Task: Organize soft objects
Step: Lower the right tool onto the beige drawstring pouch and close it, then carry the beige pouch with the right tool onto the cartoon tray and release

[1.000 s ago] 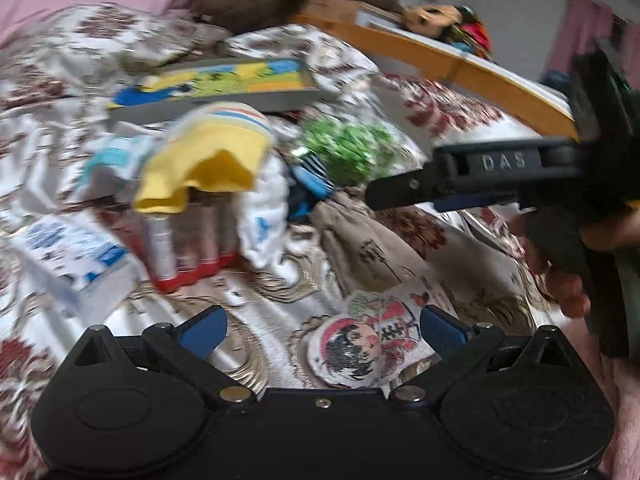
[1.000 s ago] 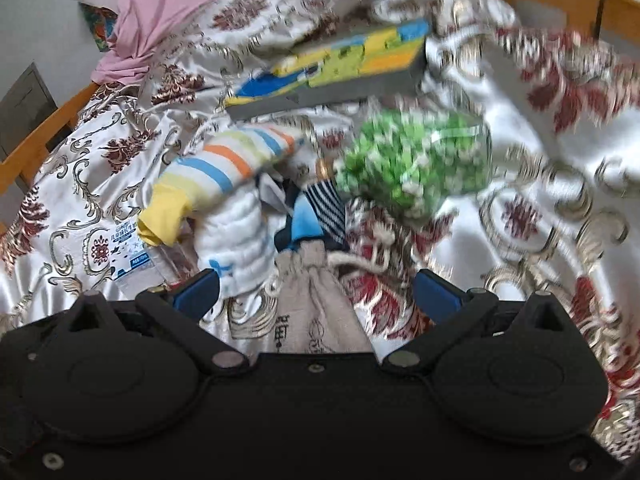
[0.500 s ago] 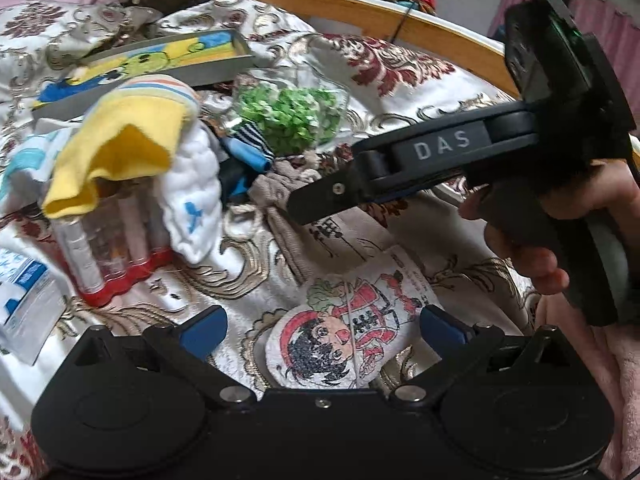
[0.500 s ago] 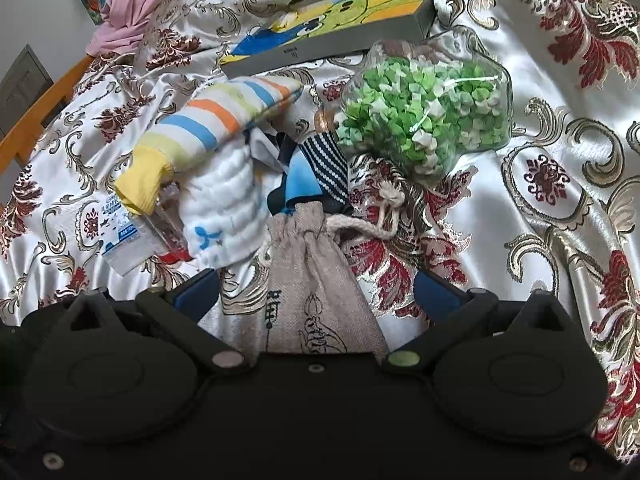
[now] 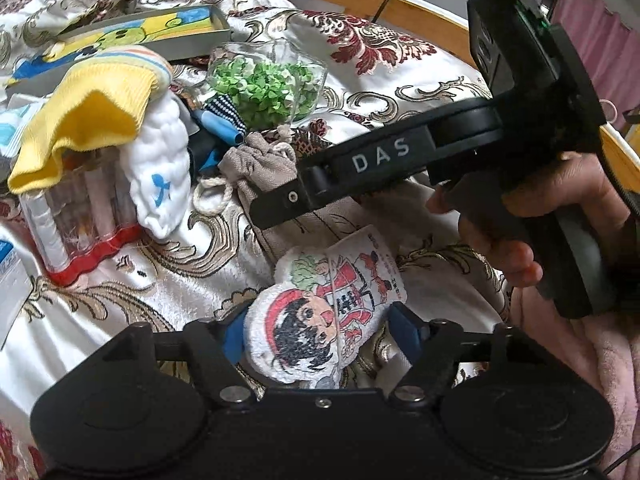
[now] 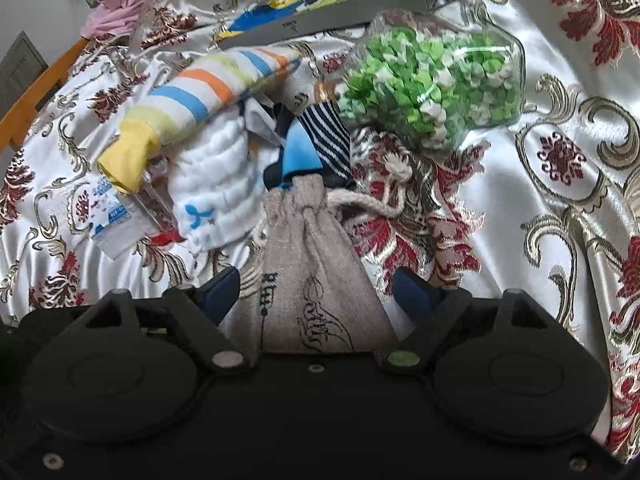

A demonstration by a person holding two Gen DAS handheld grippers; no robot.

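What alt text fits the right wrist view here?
The right gripper straddles a grey drawstring pouch on a floral satin bedspread. Beyond lie a white cloth, a striped garment and a jar of green paper stars.
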